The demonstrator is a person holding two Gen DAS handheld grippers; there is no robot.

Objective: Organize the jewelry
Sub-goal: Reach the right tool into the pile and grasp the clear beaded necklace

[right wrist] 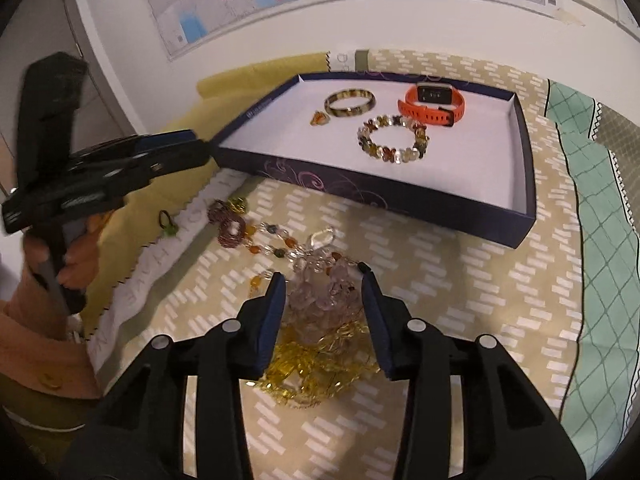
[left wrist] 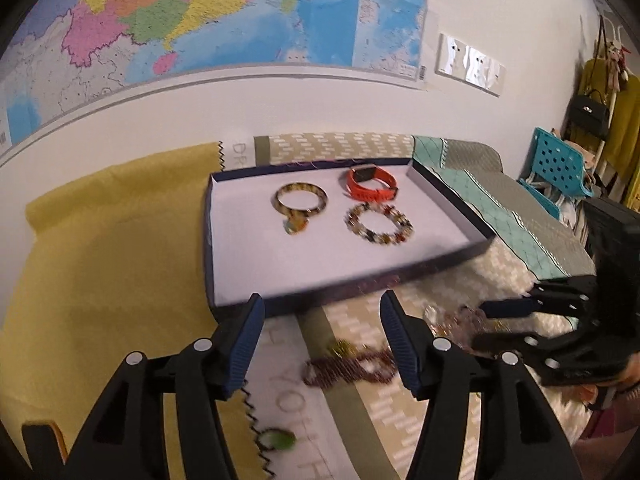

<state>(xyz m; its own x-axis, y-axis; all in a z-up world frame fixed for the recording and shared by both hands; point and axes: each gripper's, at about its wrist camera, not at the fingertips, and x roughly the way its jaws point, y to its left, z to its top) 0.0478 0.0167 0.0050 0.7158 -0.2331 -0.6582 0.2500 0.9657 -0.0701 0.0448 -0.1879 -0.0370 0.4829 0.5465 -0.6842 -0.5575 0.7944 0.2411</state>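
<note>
A dark blue tray [left wrist: 348,280] [right wrist: 524,168] with a white floor holds a tortoiseshell bangle [left wrist: 301,199] [right wrist: 349,103], an orange watch [left wrist: 372,184] [right wrist: 436,105], a beaded bracelet [left wrist: 379,224] [right wrist: 394,139] and a small amber ring [left wrist: 295,226] [right wrist: 319,118]. A pile of pale crystal beads [right wrist: 320,288] and a gold chain [right wrist: 316,368] lies between my right gripper's open fingers [right wrist: 322,284]. A dark red bead string [left wrist: 348,366] [right wrist: 230,224] and a green ring [left wrist: 276,439] [right wrist: 167,222] lie on the cloth. My left gripper [left wrist: 320,312] is open and empty, in front of the tray.
The table carries a beige patterned cloth [right wrist: 460,300], a yellow cloth [left wrist: 100,280] at left and a teal quilted one [right wrist: 592,240] at right. A map hangs on the wall [left wrist: 200,20]. A blue chair [left wrist: 560,164] stands at far right.
</note>
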